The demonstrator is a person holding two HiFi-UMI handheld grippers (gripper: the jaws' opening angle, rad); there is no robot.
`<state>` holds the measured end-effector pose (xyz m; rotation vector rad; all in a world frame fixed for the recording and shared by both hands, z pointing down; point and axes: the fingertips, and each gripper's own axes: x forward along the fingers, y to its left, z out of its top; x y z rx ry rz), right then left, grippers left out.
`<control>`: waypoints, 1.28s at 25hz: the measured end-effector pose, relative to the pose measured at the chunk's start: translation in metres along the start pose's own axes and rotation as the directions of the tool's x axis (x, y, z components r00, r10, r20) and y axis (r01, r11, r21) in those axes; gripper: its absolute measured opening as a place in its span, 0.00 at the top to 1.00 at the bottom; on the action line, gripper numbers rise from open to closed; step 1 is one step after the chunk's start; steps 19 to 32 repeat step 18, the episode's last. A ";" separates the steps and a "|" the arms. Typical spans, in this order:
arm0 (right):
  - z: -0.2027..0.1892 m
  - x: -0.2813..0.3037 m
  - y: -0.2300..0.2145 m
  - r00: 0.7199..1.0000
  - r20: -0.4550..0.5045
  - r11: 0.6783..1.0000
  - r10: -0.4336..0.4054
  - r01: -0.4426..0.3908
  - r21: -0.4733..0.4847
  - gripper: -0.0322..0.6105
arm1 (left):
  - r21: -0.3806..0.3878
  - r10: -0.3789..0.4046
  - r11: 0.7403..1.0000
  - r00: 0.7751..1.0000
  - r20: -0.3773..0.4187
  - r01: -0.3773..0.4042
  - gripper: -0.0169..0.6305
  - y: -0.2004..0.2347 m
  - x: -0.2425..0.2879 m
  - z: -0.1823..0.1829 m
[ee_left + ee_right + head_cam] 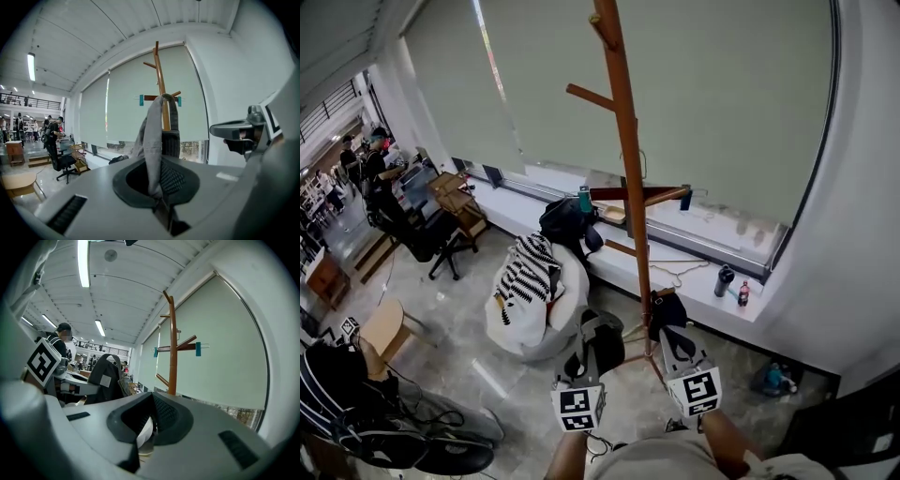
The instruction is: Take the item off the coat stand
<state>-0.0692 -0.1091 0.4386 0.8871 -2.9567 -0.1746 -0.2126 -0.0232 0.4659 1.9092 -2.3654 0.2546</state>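
The wooden coat stand point(630, 187) rises in front of the window blind, its upper pegs bare. My left gripper point(594, 367) is shut on the grey strap point(152, 150) of a dark bag point(602, 339), which hangs just left of the stand's pole. In the right gripper view that bag point(101, 376) shows at the left, with the left gripper point(70, 383) under it. My right gripper point(667, 323) is beside the pole low down. Its jaws point(143, 434) stand nearly together with a thin white tag point(144, 430) between the pads. The stand point(172, 352) is straight ahead of it.
A white beanbag point(553, 323) with a striped cloth sits left of the stand. On the window ledge point(694, 281) are a black backpack point(567, 220), a wire hanger and two bottles point(725, 278). Office chairs point(422, 230), a wooden stool point(384, 328) and people fill the far left.
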 end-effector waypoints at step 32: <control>-0.002 -0.007 0.043 1.000 -0.023 1.000 -0.001 0.001 0.005 0.94 | -0.033 -0.032 0.999 0.999 -0.005 0.032 0.94 0.014 -0.032 -0.014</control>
